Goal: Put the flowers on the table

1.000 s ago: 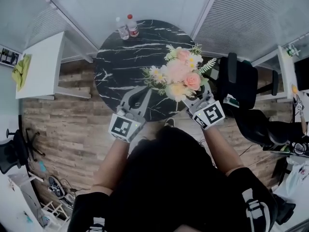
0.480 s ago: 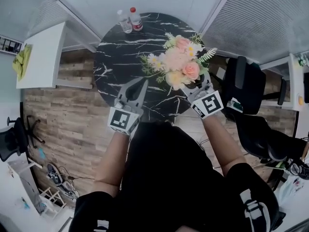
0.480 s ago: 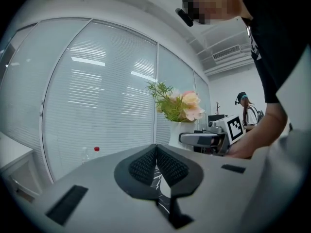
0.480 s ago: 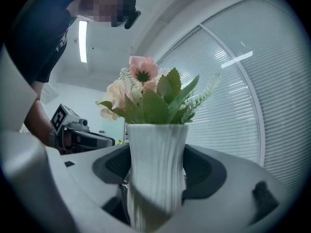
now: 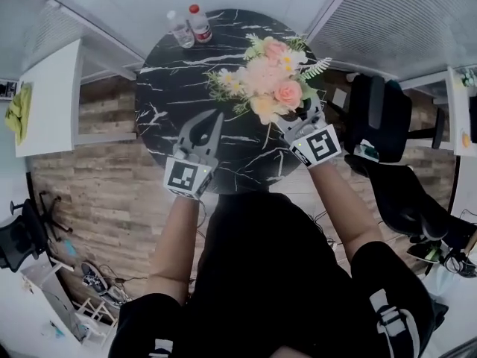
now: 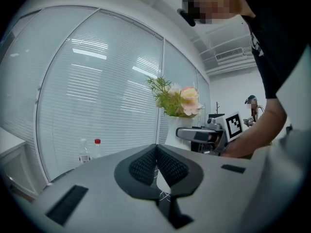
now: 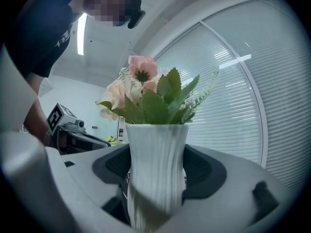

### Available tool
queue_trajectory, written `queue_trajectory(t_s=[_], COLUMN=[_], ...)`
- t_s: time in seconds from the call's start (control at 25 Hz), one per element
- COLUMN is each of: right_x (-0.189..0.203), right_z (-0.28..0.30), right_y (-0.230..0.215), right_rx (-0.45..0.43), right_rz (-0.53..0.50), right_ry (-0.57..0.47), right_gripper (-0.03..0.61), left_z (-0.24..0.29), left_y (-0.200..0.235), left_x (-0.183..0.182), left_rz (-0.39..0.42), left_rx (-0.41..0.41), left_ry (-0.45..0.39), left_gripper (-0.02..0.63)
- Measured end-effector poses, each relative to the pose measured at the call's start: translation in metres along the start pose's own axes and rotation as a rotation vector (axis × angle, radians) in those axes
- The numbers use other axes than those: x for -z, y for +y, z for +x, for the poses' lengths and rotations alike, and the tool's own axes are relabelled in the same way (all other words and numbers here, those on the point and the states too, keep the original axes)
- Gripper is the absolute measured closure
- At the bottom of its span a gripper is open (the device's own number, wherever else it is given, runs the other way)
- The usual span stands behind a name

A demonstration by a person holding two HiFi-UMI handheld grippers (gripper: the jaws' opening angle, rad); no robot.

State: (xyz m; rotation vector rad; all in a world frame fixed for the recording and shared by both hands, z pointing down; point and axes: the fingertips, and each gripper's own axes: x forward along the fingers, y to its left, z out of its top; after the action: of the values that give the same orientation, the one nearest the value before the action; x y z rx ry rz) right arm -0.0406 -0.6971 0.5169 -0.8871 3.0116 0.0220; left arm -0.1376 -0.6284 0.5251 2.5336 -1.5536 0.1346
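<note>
A bouquet of pink, peach and white flowers [image 5: 270, 86] with green sprigs stands in a white ribbed vase [image 7: 156, 169]. My right gripper [image 5: 295, 119] is shut on that vase, its jaws pressed against both sides, and holds it over the right part of the round black marble table [image 5: 179, 88]. In the head view the blooms hide the vase. My left gripper [image 5: 207, 123] hovers over the table's near left part, shut, with nothing between its pads [image 6: 144, 165]. In the left gripper view the flowers [image 6: 178, 101] show off to the right.
Two clear plastic bottles [image 5: 189, 25] stand at the table's far edge. A white side table [image 5: 46, 95] is to the left and black office chairs [image 5: 387, 133] to the right. Glass walls with blinds [image 6: 97, 101] run behind the table.
Both grippers have moved forward over the table, the right one carrying the vase of flowers farther in from the near edge. The left gripper stays shut and empty.
</note>
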Motion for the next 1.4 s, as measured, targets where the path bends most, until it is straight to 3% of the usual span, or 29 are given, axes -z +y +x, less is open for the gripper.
queue_trajectory(t_s=[0.28, 0.52, 0.96, 1.4], right_x=[0.035, 0.070, 0.144, 0.158], right_z=[0.032, 0.051, 0.069, 0.072], right_y=[-0.022, -0.033, -0.037, -0.038], right_rx=[0.054, 0.088, 0.127, 0.134], right_rz=[0.025, 0.040, 0.035, 0.027], right_ry=[0.001, 0.000, 0.041, 0.046], right_gripper=[0.249, 0.249, 0.249, 0.247], left_z=[0.036, 0.056, 0.083, 0.085], left_y=[0.030, 0.052, 0.064, 0.061], left_x=[0.025, 0.059, 0.111, 0.129], left_rz=[-0.006, -0.022, -0.050, -0.070], left_rx=[0.047, 0.057, 0.082, 0.091], left_ry=[-0.020, 0.042, -0.009, -0.004], left_gripper=[0.601, 0.601, 0.601, 0.601])
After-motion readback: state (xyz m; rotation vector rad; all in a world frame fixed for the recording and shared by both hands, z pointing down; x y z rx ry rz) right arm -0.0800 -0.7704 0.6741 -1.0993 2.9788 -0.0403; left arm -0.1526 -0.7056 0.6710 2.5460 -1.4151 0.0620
